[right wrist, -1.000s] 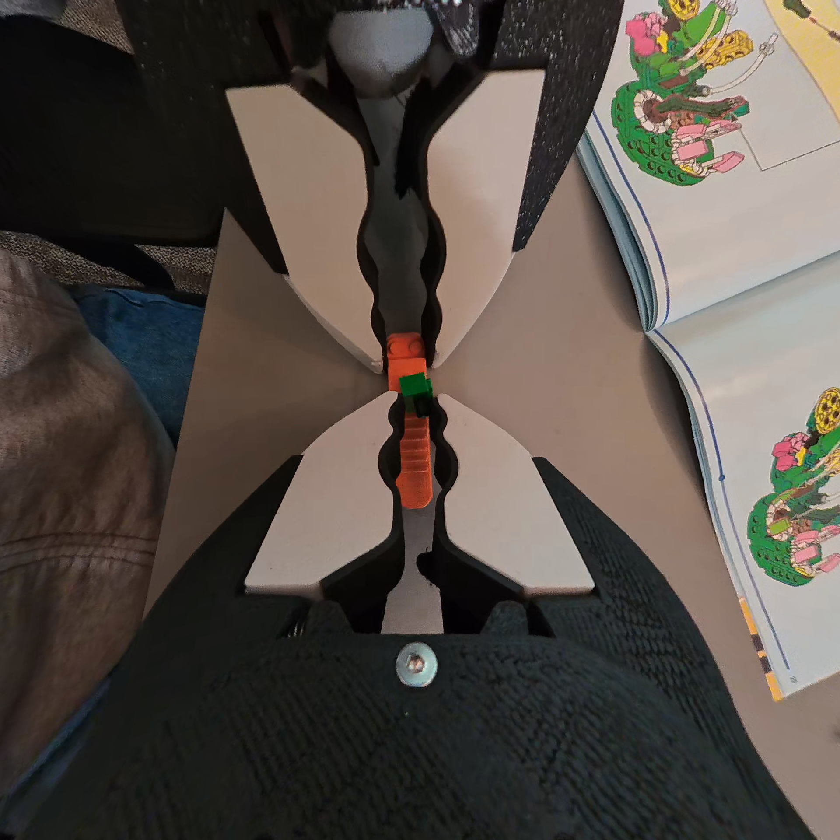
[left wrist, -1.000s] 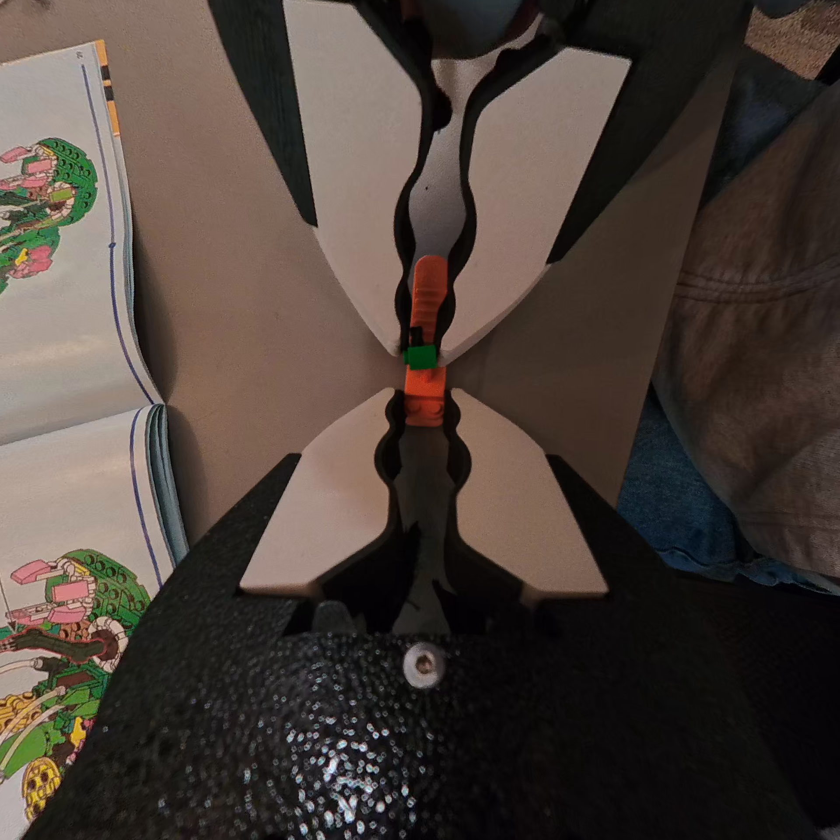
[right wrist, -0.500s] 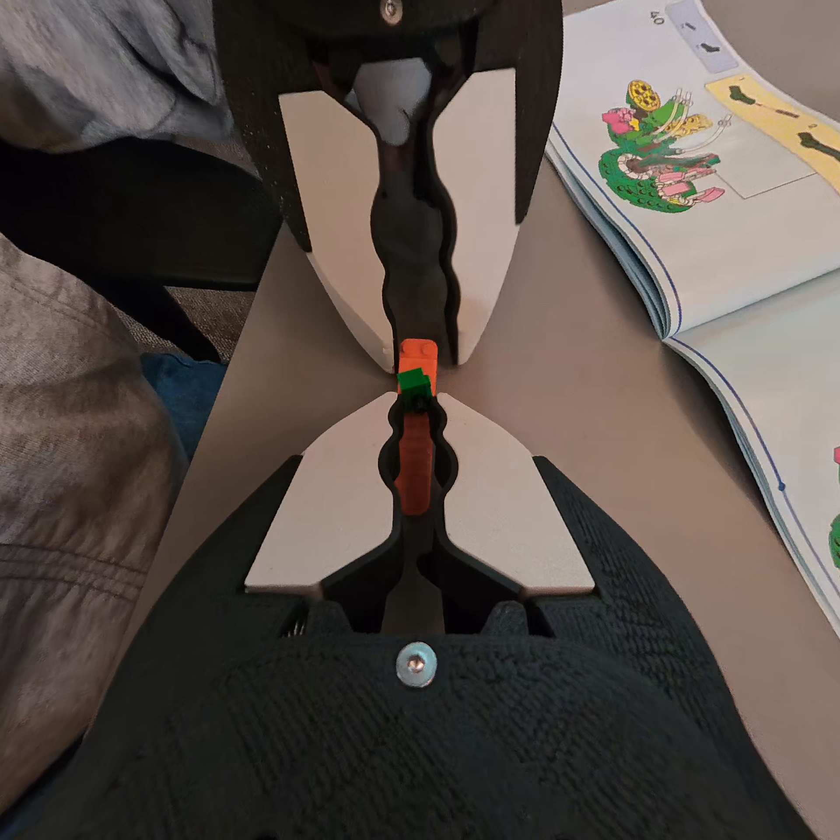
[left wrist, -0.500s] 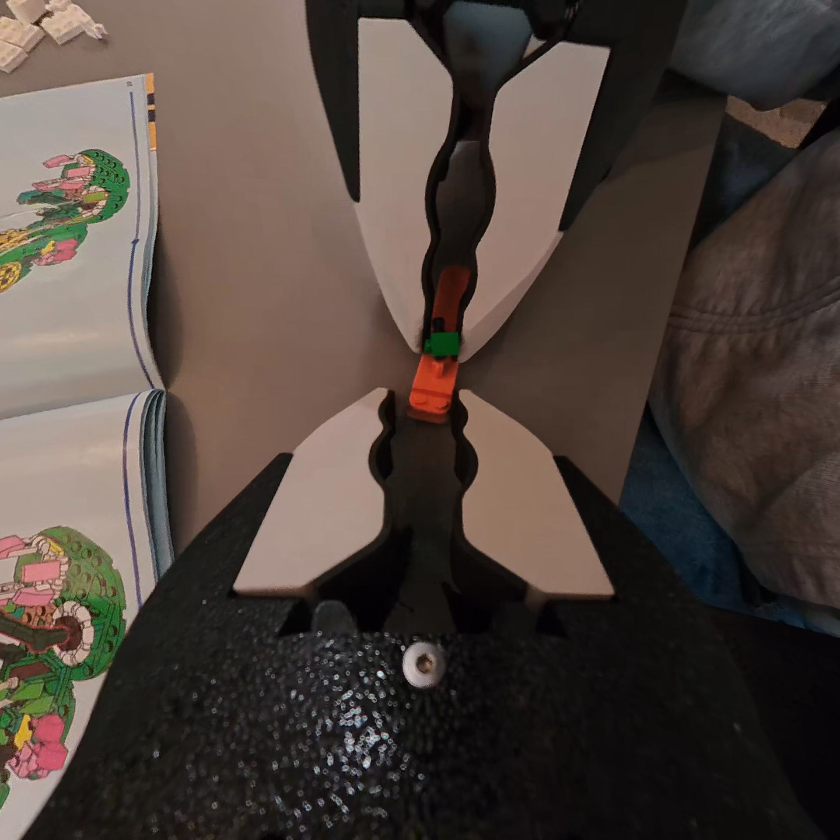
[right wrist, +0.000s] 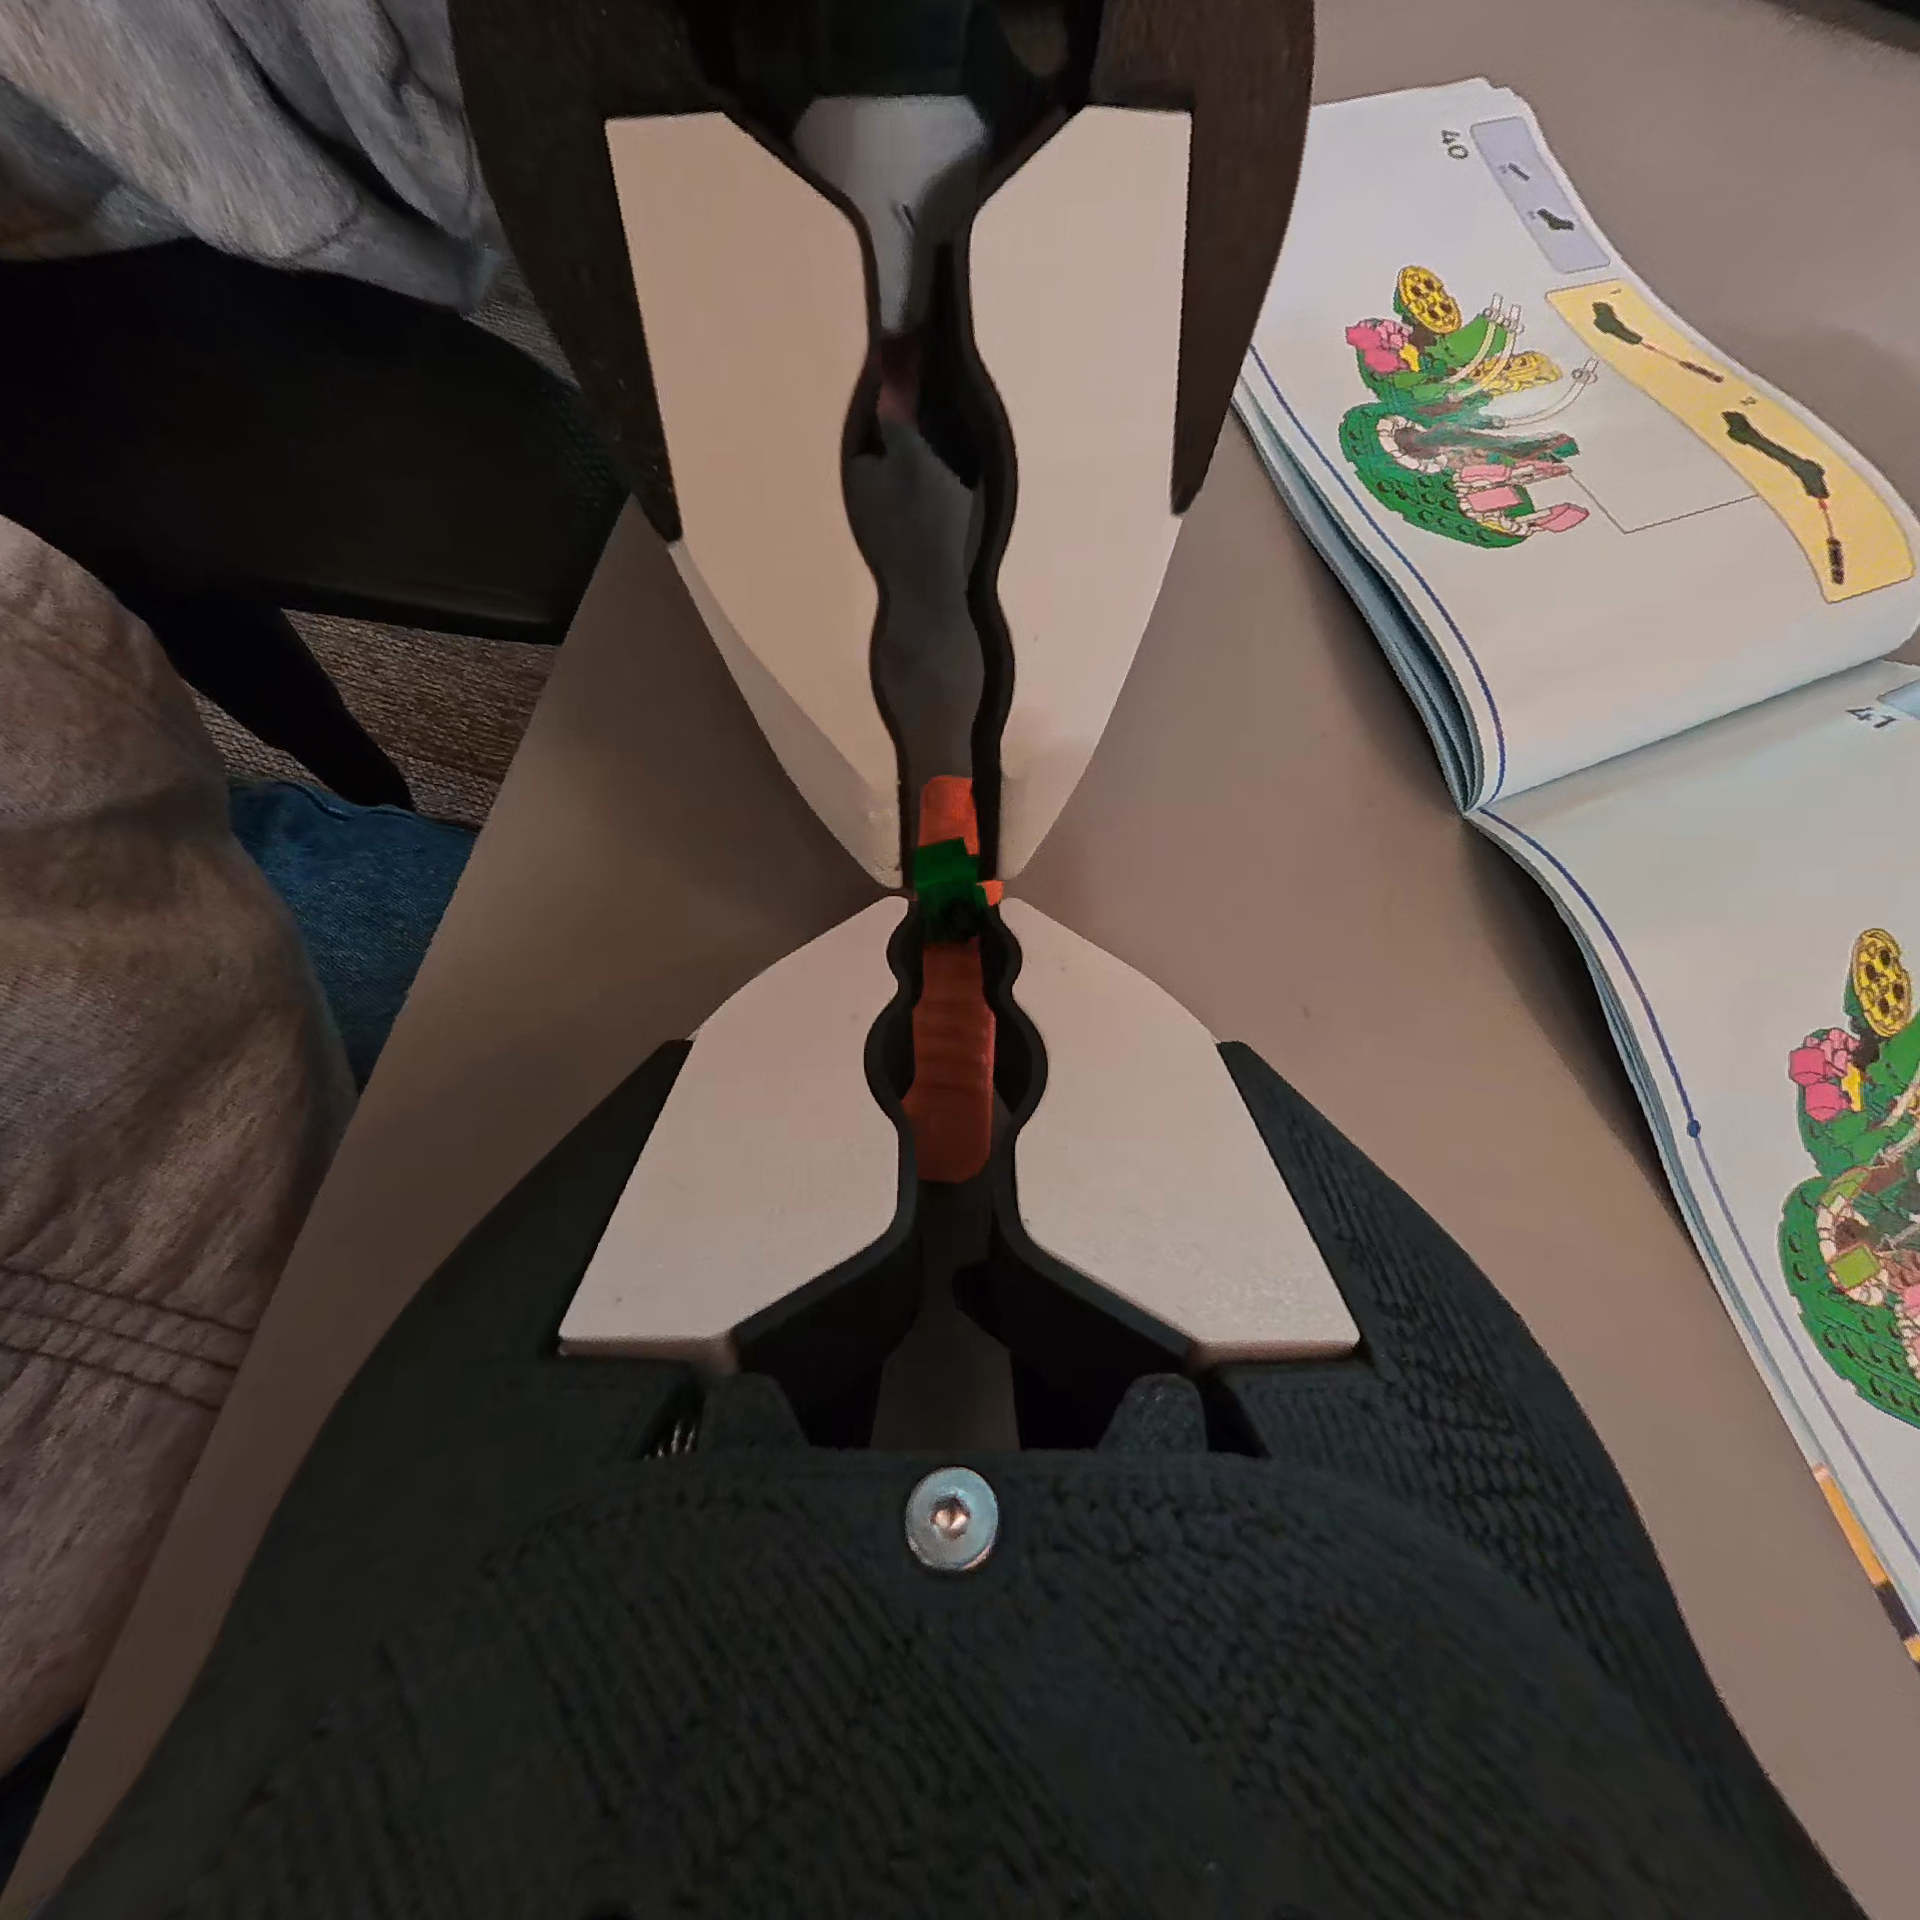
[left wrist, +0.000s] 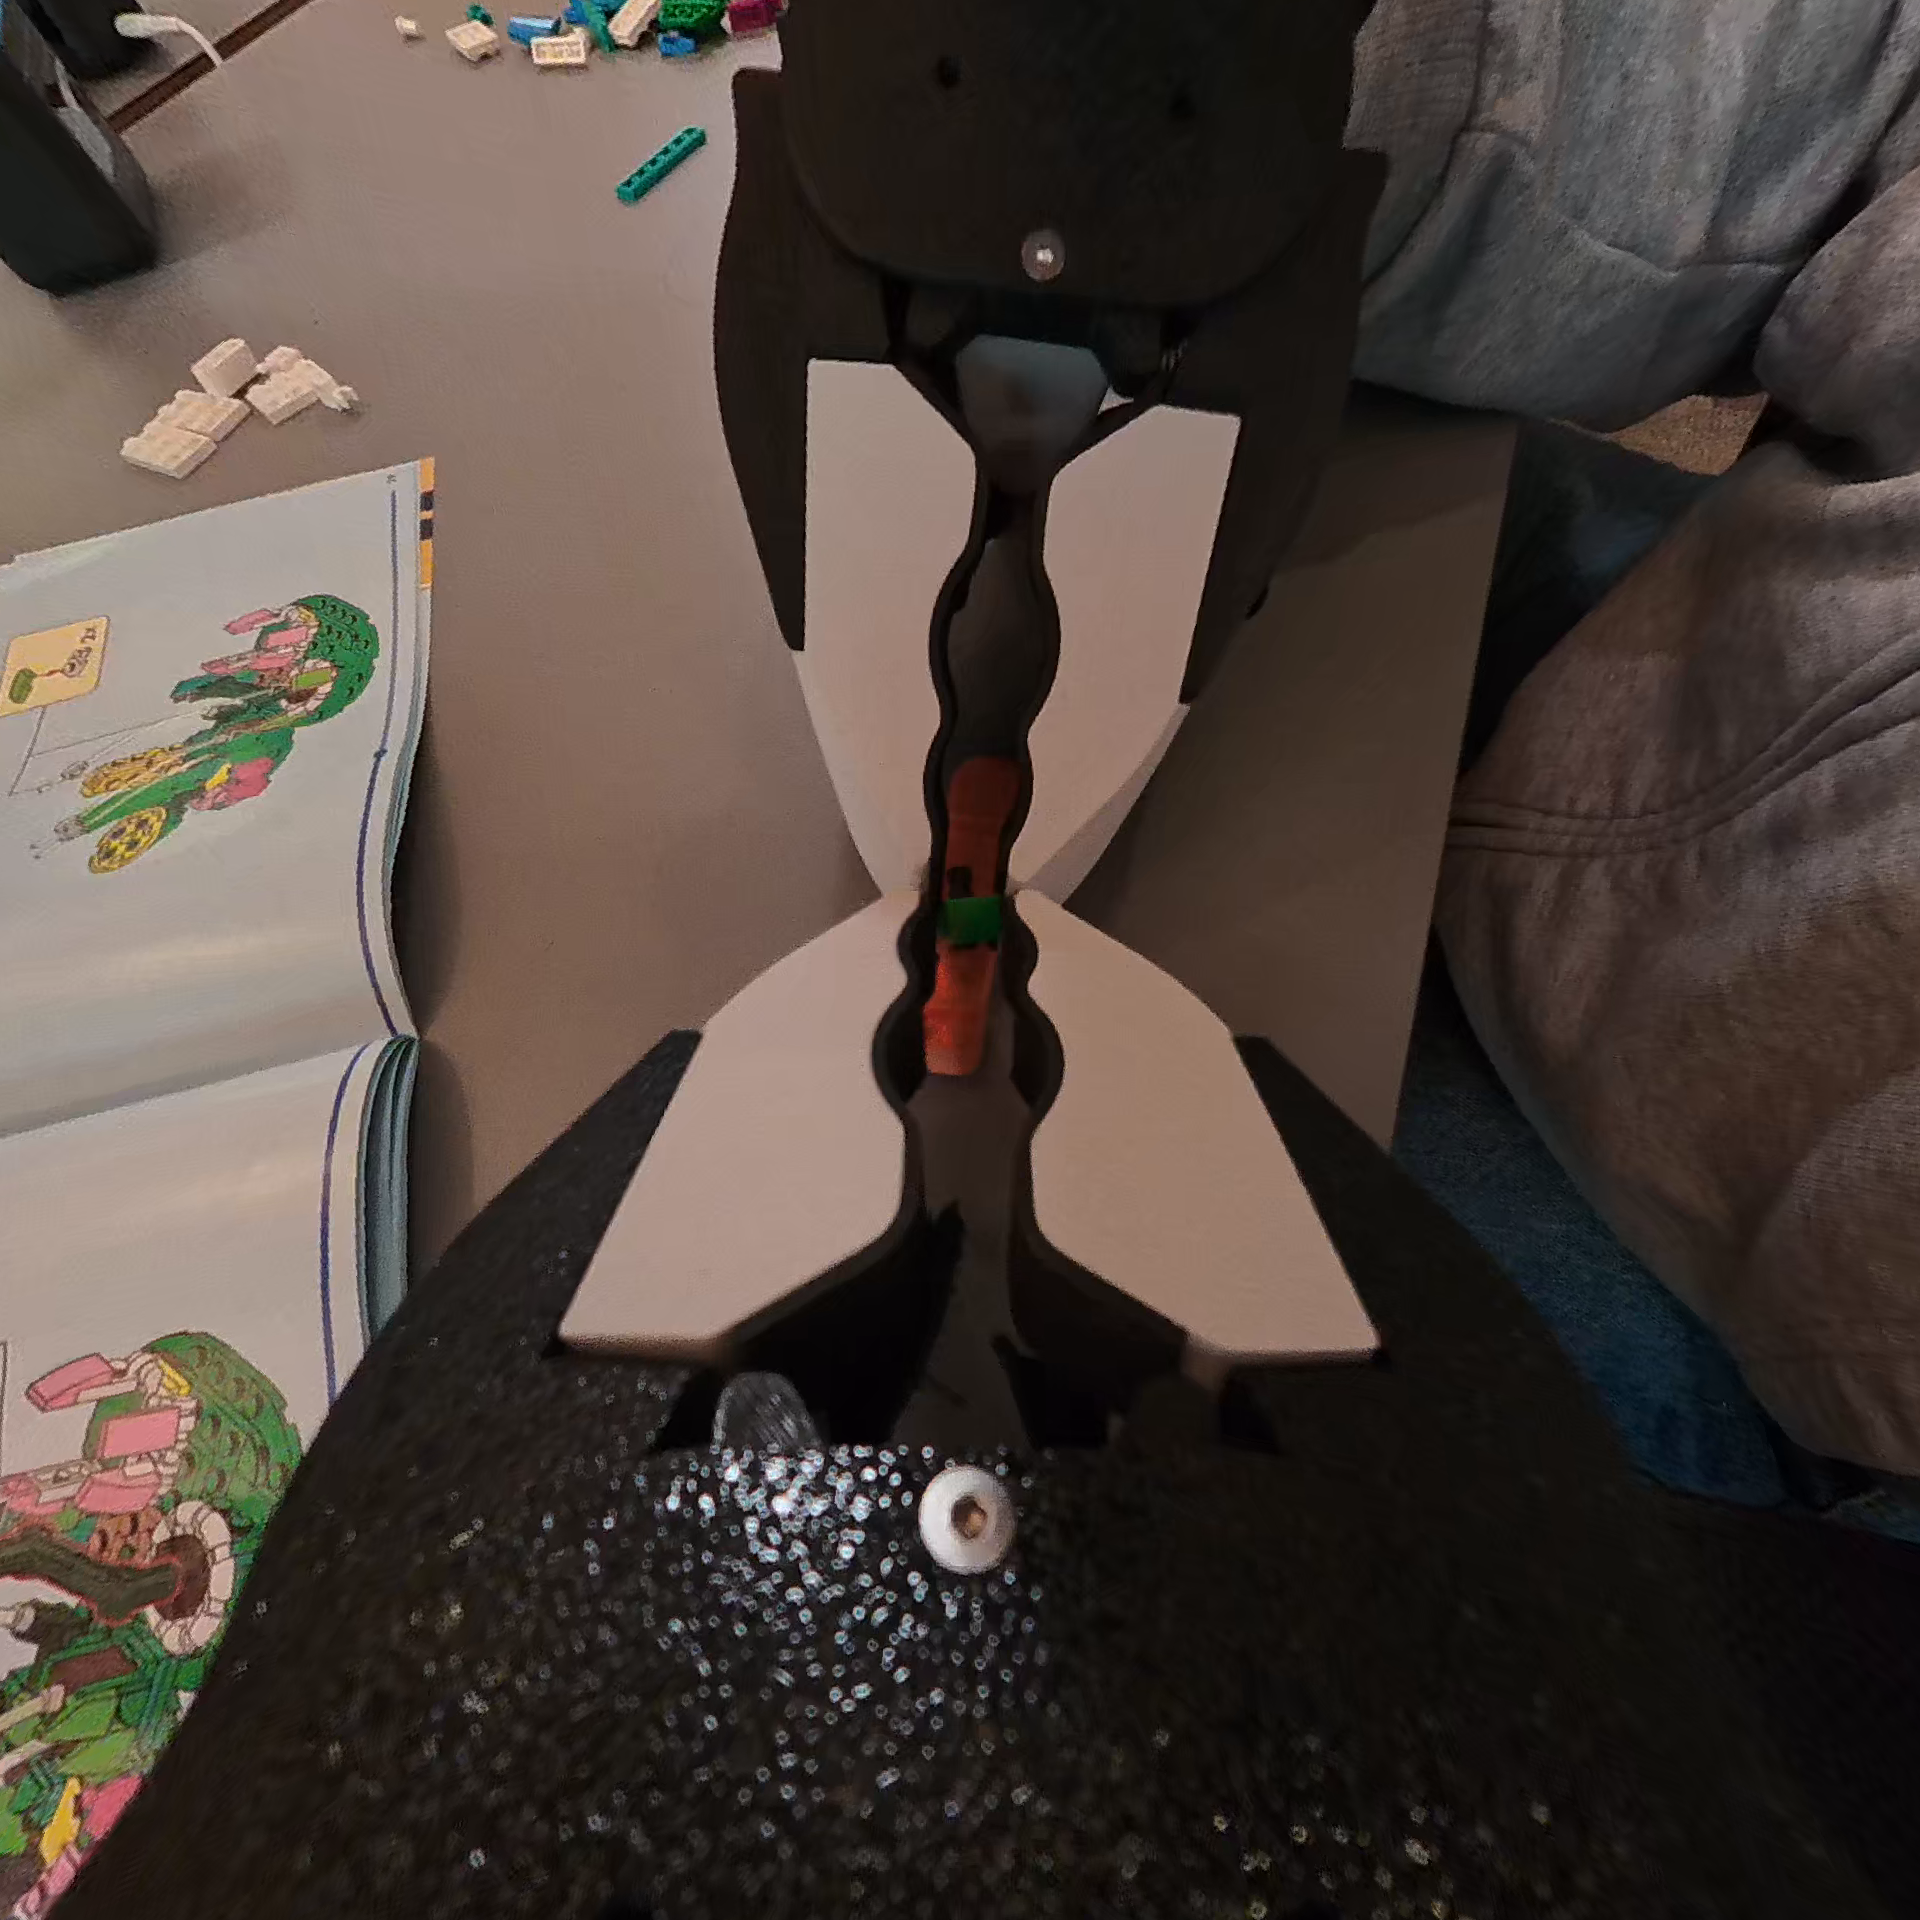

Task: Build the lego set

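Observation:
An orange ribbed piece [right wrist: 945,1060] with a small green piece [right wrist: 940,873] at its end sits between the fingers of my right gripper [right wrist: 951,909], which is shut on it. My left gripper [left wrist: 964,899] faces it tip to tip above the table and is shut on a short orange brick [left wrist: 956,1013] joined to the green piece [left wrist: 971,920]. In the left wrist view the right gripper [left wrist: 971,868] stands straight ahead with the ribbed piece [left wrist: 982,821] in it. In the right wrist view the left gripper [right wrist: 945,862] stands ahead, the orange brick [right wrist: 945,805] between its tips.
An open instruction booklet [left wrist: 208,831] lies left of the grippers and shows at the right in the right wrist view [right wrist: 1558,623]. Loose white bricks [left wrist: 229,405], a teal beam [left wrist: 660,163] and a coloured pile [left wrist: 623,21] lie farther off. A person's grey clothing [left wrist: 1662,935] is beyond the table edge. Less than 4 cm separates the two grippers' tips. The teal beam [left wrist: 660,163] is about equally far from each gripper, around 35 cm.
The left jaws widened around the orange brick half a second ago and have now slid farther over it and narrowed. The two grippers' tips now meet. The right gripper kept its hold.

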